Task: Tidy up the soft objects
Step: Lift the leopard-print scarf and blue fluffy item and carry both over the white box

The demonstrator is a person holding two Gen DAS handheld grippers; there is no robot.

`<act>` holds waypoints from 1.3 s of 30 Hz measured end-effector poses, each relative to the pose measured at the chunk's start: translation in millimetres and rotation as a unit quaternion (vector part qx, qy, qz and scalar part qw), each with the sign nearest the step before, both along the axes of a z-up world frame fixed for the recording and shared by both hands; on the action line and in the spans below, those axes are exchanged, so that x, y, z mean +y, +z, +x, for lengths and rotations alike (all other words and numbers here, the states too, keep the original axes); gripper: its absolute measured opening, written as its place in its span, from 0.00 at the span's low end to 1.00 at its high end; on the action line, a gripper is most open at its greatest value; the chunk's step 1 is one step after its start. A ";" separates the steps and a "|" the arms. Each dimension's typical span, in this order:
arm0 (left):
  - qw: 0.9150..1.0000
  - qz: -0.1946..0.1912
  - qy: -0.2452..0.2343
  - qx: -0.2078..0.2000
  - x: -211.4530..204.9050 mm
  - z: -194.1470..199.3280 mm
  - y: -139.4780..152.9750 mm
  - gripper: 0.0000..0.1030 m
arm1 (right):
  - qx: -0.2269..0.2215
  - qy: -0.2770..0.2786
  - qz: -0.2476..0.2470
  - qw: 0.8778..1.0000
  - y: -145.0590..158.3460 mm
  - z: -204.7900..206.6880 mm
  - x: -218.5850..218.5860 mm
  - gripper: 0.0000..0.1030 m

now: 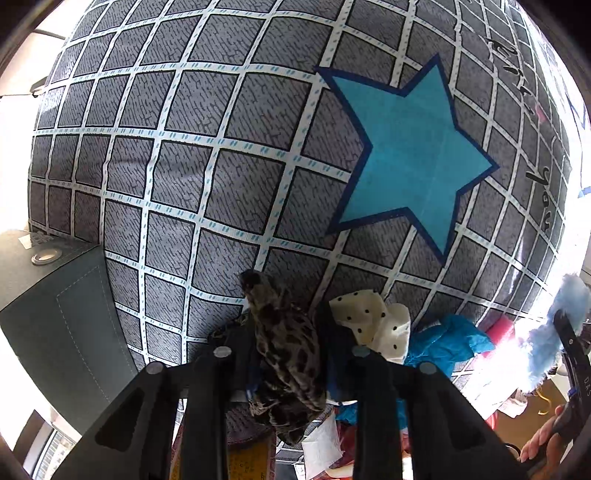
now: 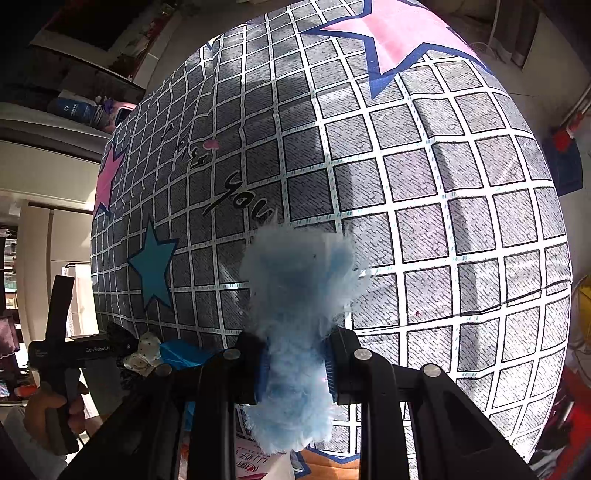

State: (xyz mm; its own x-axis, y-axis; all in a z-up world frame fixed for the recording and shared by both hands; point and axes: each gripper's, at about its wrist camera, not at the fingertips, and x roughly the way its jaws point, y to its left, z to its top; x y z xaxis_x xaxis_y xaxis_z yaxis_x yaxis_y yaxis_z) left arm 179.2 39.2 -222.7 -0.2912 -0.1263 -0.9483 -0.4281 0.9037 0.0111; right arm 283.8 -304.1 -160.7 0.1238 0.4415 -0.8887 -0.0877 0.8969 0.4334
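Note:
My left gripper [image 1: 288,354] is shut on a brown leopard-print soft cloth [image 1: 284,339], held above a grey checked bedspread [image 1: 207,147] with a blue star [image 1: 410,155]. My right gripper [image 2: 295,365] is shut on a fluffy light-blue soft item [image 2: 295,295], over the same bedspread [image 2: 424,184]. The fluffy item [image 1: 561,325] and right gripper also show at the right edge of the left wrist view. The left gripper [image 2: 114,347] shows at the lower left of the right wrist view.
A white polka-dot cloth [image 1: 373,325] and a crumpled blue cloth [image 1: 447,343] lie at the bed's near edge beside the left gripper. A dark grey box [image 1: 55,302] stands at the left. Pink stars [image 2: 391,29] mark the far bedspread. Cartons lie below.

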 end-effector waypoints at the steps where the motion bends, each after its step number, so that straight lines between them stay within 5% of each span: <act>1: 1.000 0.010 -0.007 -0.011 -2.2 4.4 5.0 0.26 | 0.001 -0.004 -0.003 1.000 -1.4 2.2 -6.1 0.25; 7: 0.992 0.055 0.006 -0.114 17.4 28.4 52.2 0.26 | 0.015 -0.012 -0.019 1.000 -13.2 4.8 -22.9 0.26; 9: 0.990 0.057 0.009 -0.129 20.8 32.8 62.3 0.32 | 0.027 -0.010 -0.015 0.999 -18.1 4.8 -24.1 0.35; 11: 0.989 0.055 0.013 -0.134 22.5 34.4 65.9 0.65 | 0.036 -0.010 -0.012 0.999 -21.9 5.1 -24.7 0.52; 13: 0.987 0.072 0.007 -0.141 24.6 34.3 70.3 0.77 | 0.037 -0.010 -0.020 0.999 -22.8 4.5 -24.9 0.58; 21: 0.990 0.080 0.013 -0.118 37.3 31.1 48.5 0.77 | 0.046 0.005 -0.063 0.997 -34.1 7.3 -15.9 0.59; 27: 0.992 0.086 0.016 -0.088 48.3 33.9 9.0 0.77 | 0.008 0.043 -0.111 0.993 -31.2 12.2 8.0 0.65; 30: 0.991 0.070 0.042 -0.102 59.3 27.2 6.2 0.67 | 0.004 0.052 -0.132 0.990 -31.2 10.7 14.6 0.60; 31: 0.991 0.062 0.049 -0.109 64.8 23.1 8.6 0.56 | 0.000 0.055 -0.140 0.989 -30.7 9.6 15.9 0.55; 33: 0.990 0.058 0.054 -0.121 70.0 19.8 15.0 0.43 | -0.006 0.062 -0.138 0.988 -29.3 7.4 17.2 0.31; 35: 0.988 0.054 0.048 -0.134 74.7 18.2 19.5 0.26 | 0.001 0.062 -0.127 0.990 -29.1 6.9 14.4 0.28; 39: 0.985 0.048 0.047 -0.158 82.8 22.2 39.8 0.23 | 0.005 0.048 -0.090 0.995 -23.2 3.1 0.3 0.27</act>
